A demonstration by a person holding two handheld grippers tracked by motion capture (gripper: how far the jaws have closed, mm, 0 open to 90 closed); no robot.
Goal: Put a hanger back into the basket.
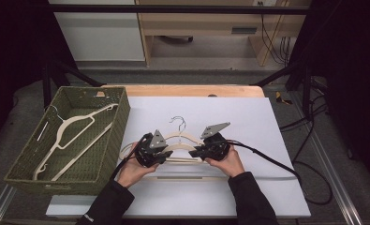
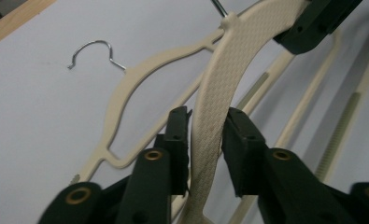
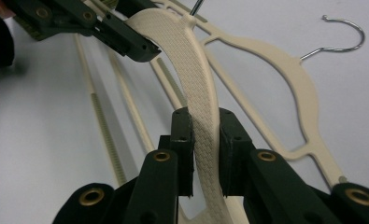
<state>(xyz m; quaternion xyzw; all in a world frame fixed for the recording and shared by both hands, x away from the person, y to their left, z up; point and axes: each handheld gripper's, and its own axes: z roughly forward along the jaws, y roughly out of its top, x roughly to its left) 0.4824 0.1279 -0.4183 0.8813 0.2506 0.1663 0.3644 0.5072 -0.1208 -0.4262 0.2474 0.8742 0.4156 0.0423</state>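
Bench under white sheet. Green woven basket at left edge, cream hanger inside. Second hanger flat on sheet, hook away from person. Textured hanger lifted above it, mid-sheet. Left gripper fingers clamped on one shoulder; right gripper fingers clamped on other.

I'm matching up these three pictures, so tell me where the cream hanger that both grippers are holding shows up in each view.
High view: the held hanger sits at table centre, between the left gripper and right gripper.
Left gripper view: its textured arm rises between the jaws, toward top right.
Right gripper view: the arm curves from the jaws toward top left.
Shared landmark: the second hanger lying on the white sheet.
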